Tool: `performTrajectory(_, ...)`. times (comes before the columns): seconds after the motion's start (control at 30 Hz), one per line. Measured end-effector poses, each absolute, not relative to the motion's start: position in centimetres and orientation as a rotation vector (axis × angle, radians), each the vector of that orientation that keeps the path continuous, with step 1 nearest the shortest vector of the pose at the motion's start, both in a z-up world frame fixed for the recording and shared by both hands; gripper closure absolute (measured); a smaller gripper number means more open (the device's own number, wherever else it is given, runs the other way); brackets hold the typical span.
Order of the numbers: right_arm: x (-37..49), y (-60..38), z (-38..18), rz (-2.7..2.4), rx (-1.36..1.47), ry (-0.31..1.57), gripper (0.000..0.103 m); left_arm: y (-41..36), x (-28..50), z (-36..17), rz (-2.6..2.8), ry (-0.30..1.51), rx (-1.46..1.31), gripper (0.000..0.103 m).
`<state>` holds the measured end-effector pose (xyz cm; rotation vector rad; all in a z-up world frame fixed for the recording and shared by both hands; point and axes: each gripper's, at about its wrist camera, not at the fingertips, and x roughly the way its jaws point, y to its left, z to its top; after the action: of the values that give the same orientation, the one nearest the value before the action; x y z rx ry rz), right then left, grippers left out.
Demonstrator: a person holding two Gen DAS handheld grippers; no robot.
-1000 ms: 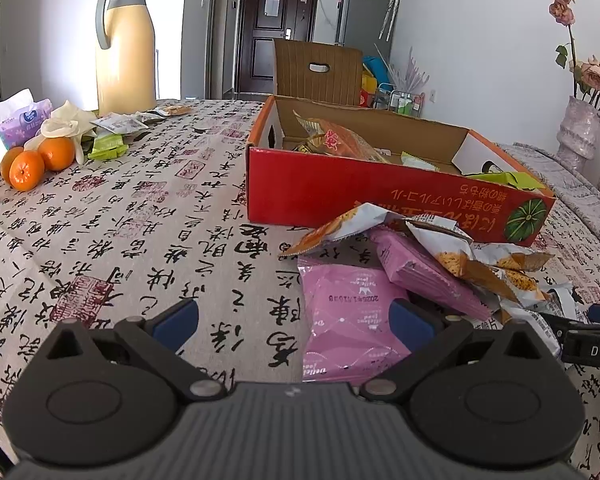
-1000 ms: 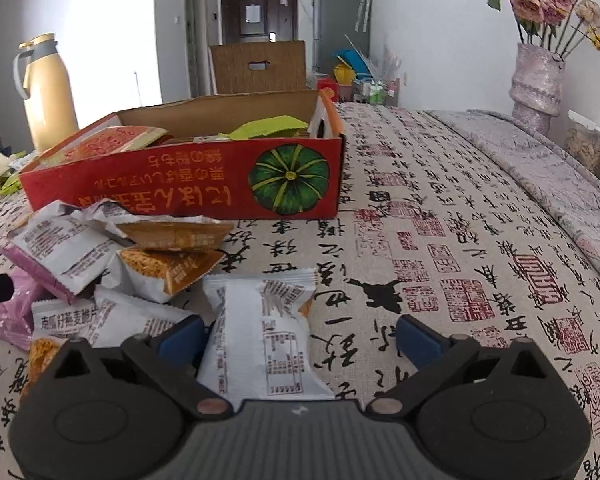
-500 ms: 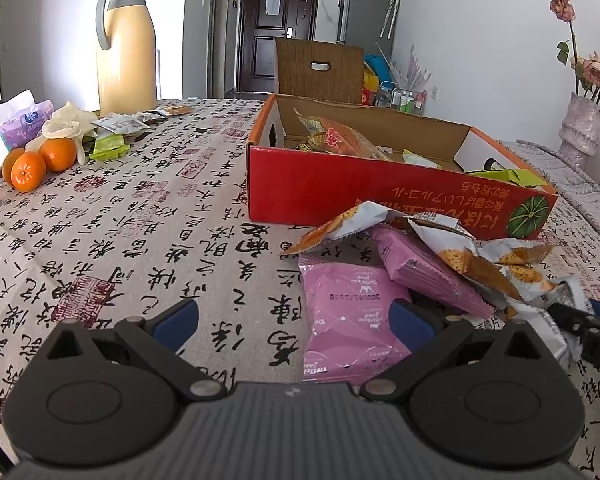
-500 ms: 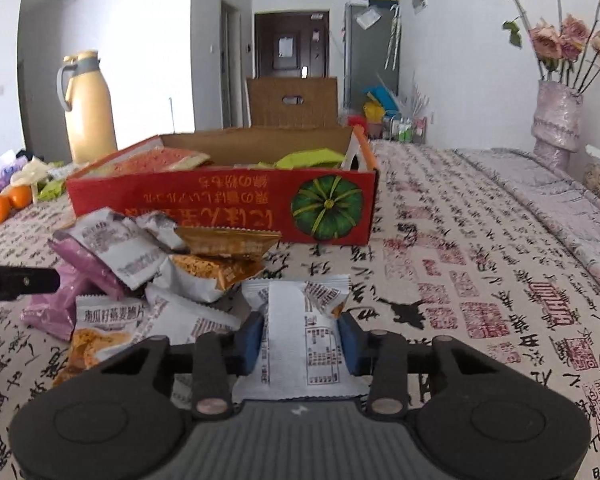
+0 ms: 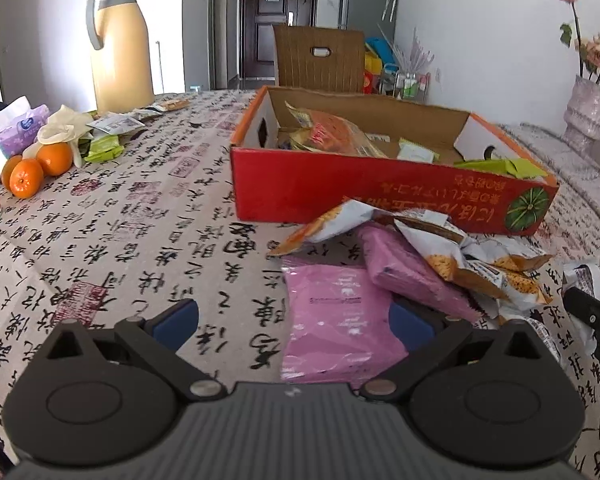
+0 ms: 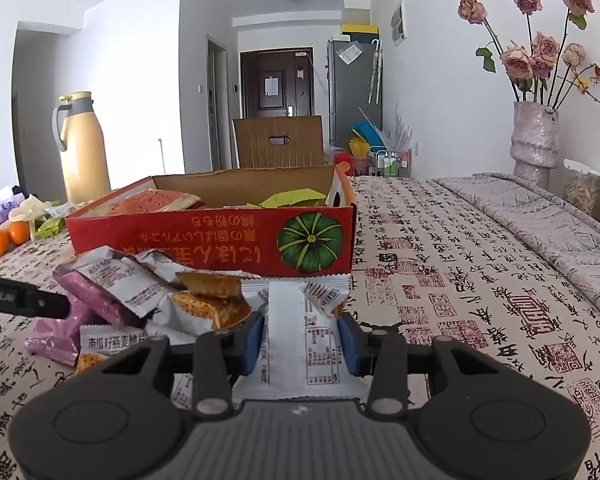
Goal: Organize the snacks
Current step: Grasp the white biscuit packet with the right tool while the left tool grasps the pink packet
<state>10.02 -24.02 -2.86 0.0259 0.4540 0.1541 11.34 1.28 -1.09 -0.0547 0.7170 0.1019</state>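
My right gripper [image 6: 300,344] is shut on a white snack packet [image 6: 300,340] and holds it above the tablecloth, in front of the red cardboard box [image 6: 220,240]. The box [image 5: 380,192] holds several snacks. A pile of loose snack packets [image 6: 140,300] lies in front of it. My left gripper [image 5: 292,320] is open, its fingers either side of a pink snack packet [image 5: 336,320] lying on the table. More pink and orange-white packets [image 5: 440,256] lie just beyond it.
A yellow thermos jug [image 5: 120,48], oranges [image 5: 36,168], tissues and small packets stand at the far left. A vase of dried roses [image 6: 536,136] stands at the right. A brown chair [image 6: 280,142] is behind the table.
My right gripper shut on the white packet and lifted it off the table. My left gripper stayed open by the pink packet, nearly still.
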Motion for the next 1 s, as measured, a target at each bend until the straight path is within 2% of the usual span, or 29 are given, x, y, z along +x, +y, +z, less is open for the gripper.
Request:
performTrajectory(0.4,9.7,-24.2,-3.0,0.180,0.042,0.440,0.063,-1.4,13.3,-2.1,0.135,0.780,-0.024,0.001)
performTrajectory(0.7,9.6,-24.3,-3.0,0.195,0.048,0.436,0.063,-1.8,13.3,-2.5,0.104,0.782,-0.020,0.039)
performTrajectory(1.0,9.7,-24.3,-3.0,0.191,0.046,0.438,0.063,-1.5,12.7,-2.4,0.116,0.761,-0.025,0.041)
